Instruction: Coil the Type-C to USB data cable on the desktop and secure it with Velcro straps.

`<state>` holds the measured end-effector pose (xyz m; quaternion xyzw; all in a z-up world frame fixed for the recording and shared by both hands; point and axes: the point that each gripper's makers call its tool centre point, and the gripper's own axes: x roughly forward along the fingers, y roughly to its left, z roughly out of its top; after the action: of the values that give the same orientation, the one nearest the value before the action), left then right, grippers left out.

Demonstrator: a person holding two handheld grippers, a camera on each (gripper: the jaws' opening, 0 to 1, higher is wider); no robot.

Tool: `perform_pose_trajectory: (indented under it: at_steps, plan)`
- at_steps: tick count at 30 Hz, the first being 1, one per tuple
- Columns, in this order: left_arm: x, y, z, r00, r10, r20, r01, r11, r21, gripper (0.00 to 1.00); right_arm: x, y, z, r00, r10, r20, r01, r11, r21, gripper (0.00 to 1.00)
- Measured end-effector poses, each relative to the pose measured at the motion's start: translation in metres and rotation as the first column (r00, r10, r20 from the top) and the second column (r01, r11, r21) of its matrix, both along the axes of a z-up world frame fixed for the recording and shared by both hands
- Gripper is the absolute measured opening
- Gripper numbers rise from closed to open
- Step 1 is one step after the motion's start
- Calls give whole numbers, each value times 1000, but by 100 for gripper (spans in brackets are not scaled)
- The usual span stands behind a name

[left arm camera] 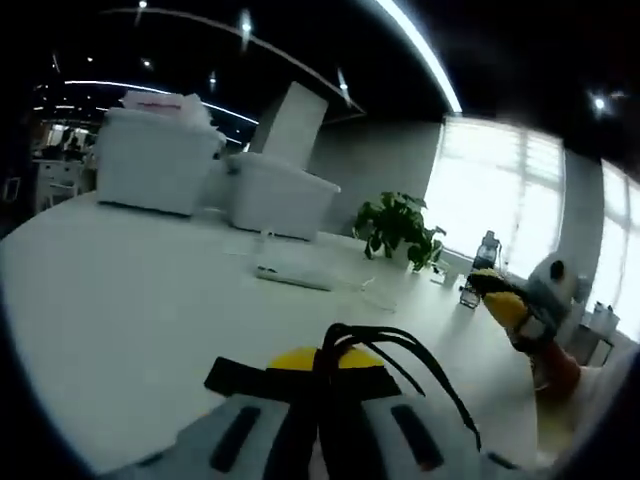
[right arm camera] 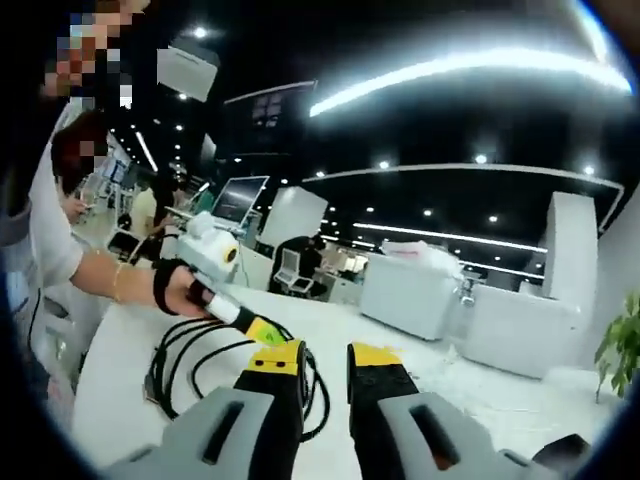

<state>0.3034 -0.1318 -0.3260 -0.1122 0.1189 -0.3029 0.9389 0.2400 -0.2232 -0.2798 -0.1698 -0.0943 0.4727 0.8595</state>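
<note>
Two grippers are held over the white desktop [left arm camera: 120,300]. The black cable [right arm camera: 200,370] is looped and is pinched tight by the left gripper [left arm camera: 325,385], away from the desktop's edges. The right gripper [right arm camera: 325,362] is held with its jaws apart, just beside the loops.
</note>
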Motion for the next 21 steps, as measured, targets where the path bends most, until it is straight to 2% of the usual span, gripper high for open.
perform_pose_trajectory:
  at_steps: [3, 4, 7, 8, 9, 13, 18, 21]
  plan:
    - [2, -7, 0, 1000, 12, -2, -12, 1000, 13, 5, -3, 20, -29, 999, 34, 43, -27, 988, -153, 18]
    - [2, -8, -2, 1000, 18, -2, -18, 999, 27, 5, -2, 25, -37, 998, 41, 45, -32, 982, -184, 18]
    - [3, -3, -5, 998, 59, 28, -62, 991, 115, 5, 4, 32, -54, 998, 55, 0, -54, 972, -227, 18]
    - [2, -2, -6, 997, 67, 37, -72, 988, 137, 5, 6, 33, -60, 998, 57, 10, -53, 963, -265, 18]
    - [1, 0, -6, 996, 78, 41, -84, 985, 151, 5, 9, 34, -65, 997, 62, 49, -43, 945, -326, 18]
    - [-3, 3, -9, 994, 95, 48, -102, 975, 198, 6, 15, 41, -74, 994, 69, 84, -31, 923, -382, 18]
    - [-7, 5, -18, 996, 83, 38, -90, 963, 253, 6, 21, 50, -79, 981, 87, 173, 5, 883, -470, 16]
    - [-9, 7, -23, 997, 78, 23, -82, 962, 260, 7, 28, 51, -80, 963, 88, 255, 64, 845, -530, 13]
